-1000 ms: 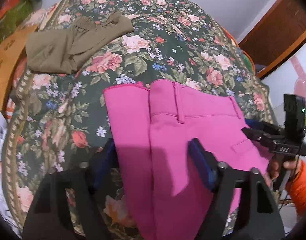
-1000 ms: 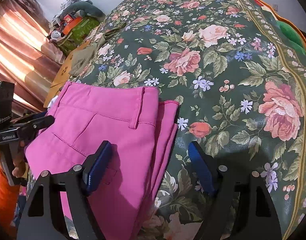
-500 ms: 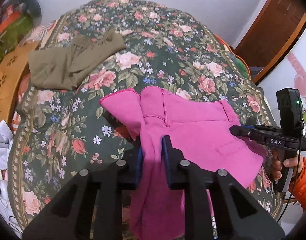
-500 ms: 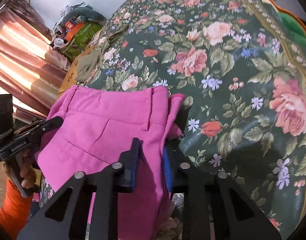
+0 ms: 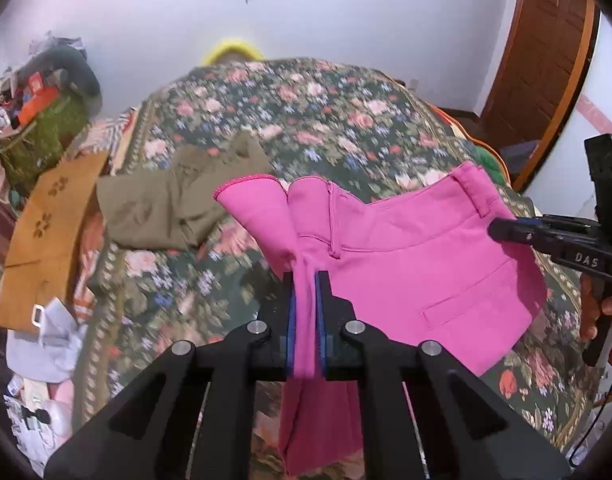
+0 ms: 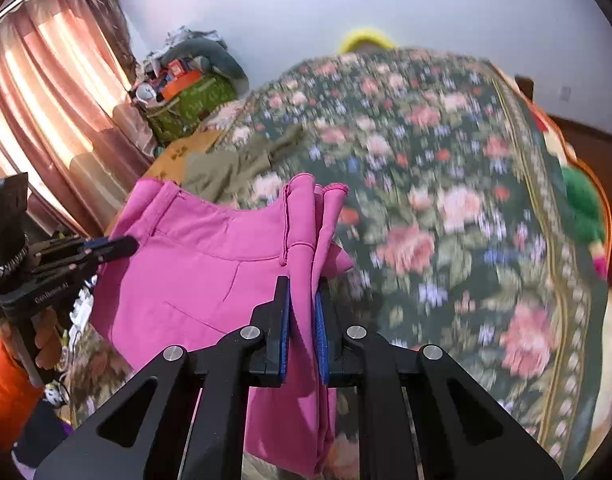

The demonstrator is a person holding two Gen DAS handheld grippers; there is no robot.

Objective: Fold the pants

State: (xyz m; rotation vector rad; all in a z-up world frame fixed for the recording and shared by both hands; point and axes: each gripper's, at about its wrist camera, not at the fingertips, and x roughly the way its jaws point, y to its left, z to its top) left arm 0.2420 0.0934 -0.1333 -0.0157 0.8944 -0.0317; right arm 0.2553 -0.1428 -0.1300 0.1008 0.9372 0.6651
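The pink pants (image 5: pixel 418 256) hang lifted above the floral bed cover (image 5: pixel 306 120), waistband on top. My left gripper (image 5: pixel 304 280) is shut on the fabric at one waist end. My right gripper (image 6: pixel 303 284) is shut on the fabric at the other end; it also shows in the left wrist view (image 5: pixel 502 230) at the right edge of the pants. The left gripper shows in the right wrist view (image 6: pixel 121 246) at the left edge of the pants (image 6: pixel 209 272). The legs hang down below the jaws, their ends hidden.
Olive-green folded pants (image 5: pixel 165 204) lie on the bed (image 6: pixel 446 200) behind the pink ones. A brown board (image 5: pixel 45 224) and clutter (image 5: pixel 37 120) sit left of the bed. Curtains (image 6: pixel 45 100) hang at the left, a wooden door (image 5: pixel 546 40) stands at the right.
Both grippers closed on the pink pants at the waist ends and lifted them off the bed; the views tilted up toward the wall.
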